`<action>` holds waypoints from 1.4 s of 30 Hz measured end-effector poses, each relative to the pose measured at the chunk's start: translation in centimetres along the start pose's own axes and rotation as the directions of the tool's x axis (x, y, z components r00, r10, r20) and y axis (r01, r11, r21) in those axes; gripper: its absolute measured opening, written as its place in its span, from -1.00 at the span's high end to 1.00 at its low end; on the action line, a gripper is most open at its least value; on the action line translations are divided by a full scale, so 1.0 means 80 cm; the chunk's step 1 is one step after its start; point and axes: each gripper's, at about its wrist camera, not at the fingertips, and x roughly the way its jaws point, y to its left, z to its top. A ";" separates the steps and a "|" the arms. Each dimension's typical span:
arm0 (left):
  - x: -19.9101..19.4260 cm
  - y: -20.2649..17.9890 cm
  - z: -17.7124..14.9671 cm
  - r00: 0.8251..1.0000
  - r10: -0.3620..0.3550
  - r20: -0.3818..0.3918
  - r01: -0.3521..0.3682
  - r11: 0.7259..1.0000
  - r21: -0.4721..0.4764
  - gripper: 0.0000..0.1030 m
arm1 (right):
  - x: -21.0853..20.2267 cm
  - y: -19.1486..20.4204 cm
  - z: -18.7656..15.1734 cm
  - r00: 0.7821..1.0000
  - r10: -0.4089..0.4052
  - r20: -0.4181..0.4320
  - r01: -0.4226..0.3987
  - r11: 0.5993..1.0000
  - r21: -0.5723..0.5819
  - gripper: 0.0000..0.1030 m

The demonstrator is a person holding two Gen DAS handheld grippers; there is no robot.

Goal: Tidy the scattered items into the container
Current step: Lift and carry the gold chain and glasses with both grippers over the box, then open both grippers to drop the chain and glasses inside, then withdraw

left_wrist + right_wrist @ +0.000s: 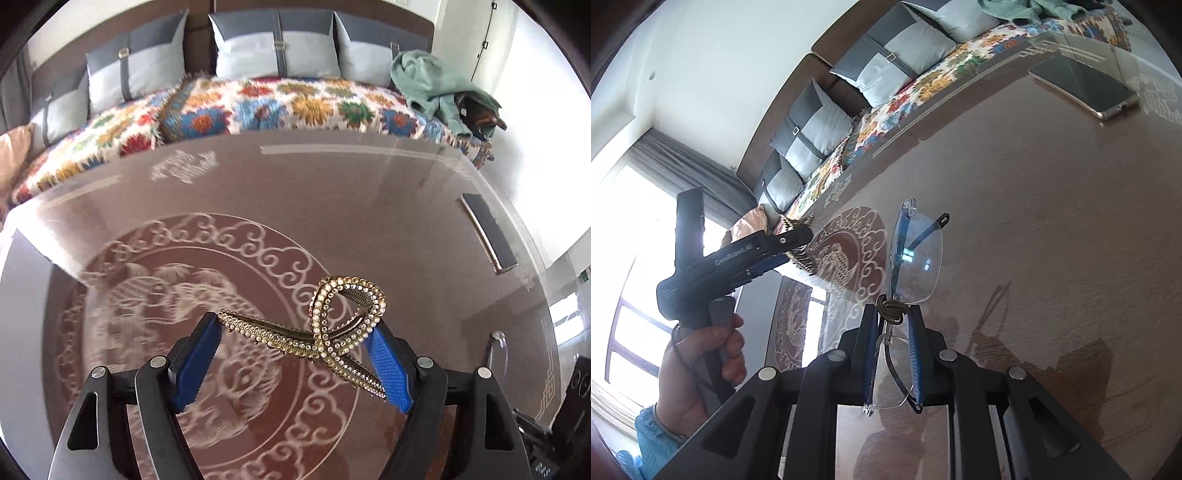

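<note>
My left gripper (293, 328) is shut on a gold hair claw clip (332, 332) studded with pearls and rhinestones, held above the glass table (332, 192). The right wrist view shows that same gripper (798, 240) in a person's hand (698, 369), with the clip (799, 258) sticking out between its blue pads. My right gripper (893, 314) is shut on rimless glasses (918, 258) at their bridge. One lens stands above the fingers and the other lies between them. No container shows in either view.
A phone (1082, 88) lies flat near the table's far edge, also seen in the left wrist view (487, 230). Beyond the table stands a sofa with a flowered blanket (258, 107), grey pillows (277, 48) and a green cloth (436, 85).
</note>
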 end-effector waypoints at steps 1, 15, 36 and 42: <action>-0.014 0.010 -0.003 1.000 0.000 0.014 0.001 1.000 -0.010 -0.50 | 0.000 0.008 -0.001 1.000 0.000 -0.002 -0.001 1.000 -0.010 0.68; -0.257 0.293 -0.110 0.970 0.177 0.165 -0.124 0.949 -0.288 -0.50 | 0.092 0.290 -0.024 0.973 0.181 -0.144 -0.217 0.930 -0.297 0.68; -0.269 0.570 -0.296 0.929 0.354 -0.108 -0.351 0.752 -0.558 -0.54 | 0.375 0.566 -0.178 0.884 0.068 -0.462 -0.305 0.834 -0.460 -0.06; -0.287 0.538 -0.290 0.927 0.367 -0.069 -0.340 0.751 -0.566 -0.55 | 0.345 0.567 -0.164 0.880 0.107 -0.463 -0.323 0.848 -0.420 -0.06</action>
